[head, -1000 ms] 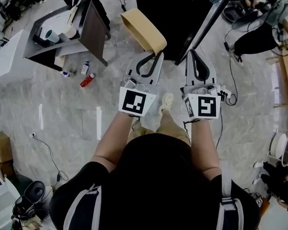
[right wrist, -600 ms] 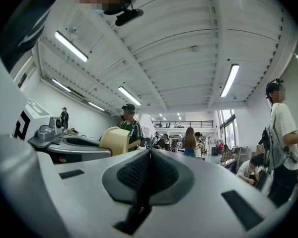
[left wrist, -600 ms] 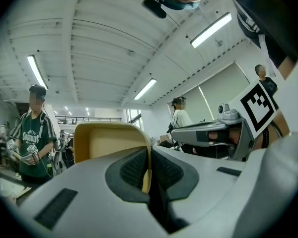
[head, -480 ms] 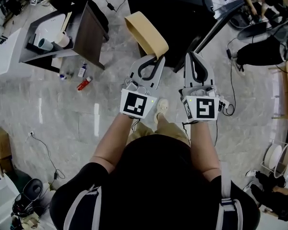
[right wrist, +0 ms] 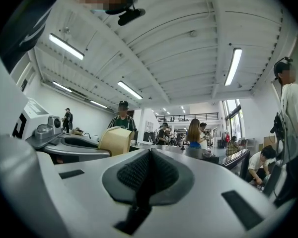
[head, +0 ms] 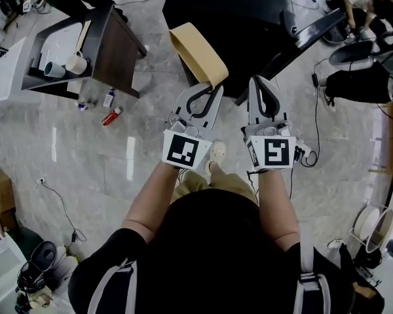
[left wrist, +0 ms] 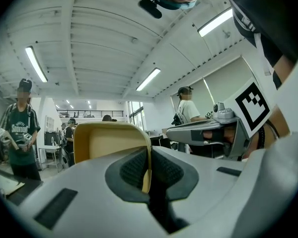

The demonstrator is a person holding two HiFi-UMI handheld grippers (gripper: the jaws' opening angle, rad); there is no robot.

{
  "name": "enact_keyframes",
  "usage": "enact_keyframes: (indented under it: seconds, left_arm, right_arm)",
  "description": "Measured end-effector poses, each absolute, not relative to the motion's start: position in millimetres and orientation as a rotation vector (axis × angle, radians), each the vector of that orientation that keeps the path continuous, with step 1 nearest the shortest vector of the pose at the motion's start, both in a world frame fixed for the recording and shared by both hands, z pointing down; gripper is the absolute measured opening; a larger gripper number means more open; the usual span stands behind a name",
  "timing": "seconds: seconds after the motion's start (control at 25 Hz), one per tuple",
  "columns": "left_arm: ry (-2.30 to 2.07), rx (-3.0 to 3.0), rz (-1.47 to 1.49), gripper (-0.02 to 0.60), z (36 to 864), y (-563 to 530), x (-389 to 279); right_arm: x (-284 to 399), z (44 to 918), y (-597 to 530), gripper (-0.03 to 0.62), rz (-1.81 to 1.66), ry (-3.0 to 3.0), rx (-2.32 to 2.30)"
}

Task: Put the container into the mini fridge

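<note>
Room: open workshop, white ceiling (right wrist: 164, 43) with strip lights. Floor (head: 85, 156) pale grey polished stone, cables (head: 59, 201) and small bottles (head: 113, 116) lying on it. Worktop (head: 114, 44) with dark brown side, at left, carries two cups (head: 75, 63). Left hand-held gripper (head: 206, 87) clamped on thin wall of tan container (head: 195, 52): rectangular, smooth, empty, held in air just before black mini fridge (head: 229, 12). Right hand-held gripper (head: 262, 84) closed, nothing between ribbed pads.

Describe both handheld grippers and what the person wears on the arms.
Both the left gripper and right gripper have light grey plastic bodies tapering to two jaws lined with black ribbed pads. At its rear each carries a white cube with black square markers. The person wears a black short-sleeved top with pale shoulder straps.
</note>
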State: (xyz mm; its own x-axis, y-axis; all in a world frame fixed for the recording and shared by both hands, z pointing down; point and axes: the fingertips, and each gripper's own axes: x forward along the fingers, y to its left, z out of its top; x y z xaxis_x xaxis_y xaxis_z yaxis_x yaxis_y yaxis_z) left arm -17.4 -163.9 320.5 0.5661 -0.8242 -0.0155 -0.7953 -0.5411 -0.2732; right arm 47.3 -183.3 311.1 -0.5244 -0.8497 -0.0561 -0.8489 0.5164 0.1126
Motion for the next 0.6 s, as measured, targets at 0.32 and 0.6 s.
enact_keyframes:
  seconds: [0.32,0.6]
  left_arm:
    - [1.356,-2.582,-0.203,0.032,338.9,-205.0,-3.3]
    - [1.346,-2.604,-0.218,0.032,351.7,-227.1,8.3]
  right_arm:
    - [58.5,323.6,-226.9,0.037,-0.179,-2.724,1.496]
    - [68.8,329.4,-246.4,0.037,-0.161,-2.726,1.505]
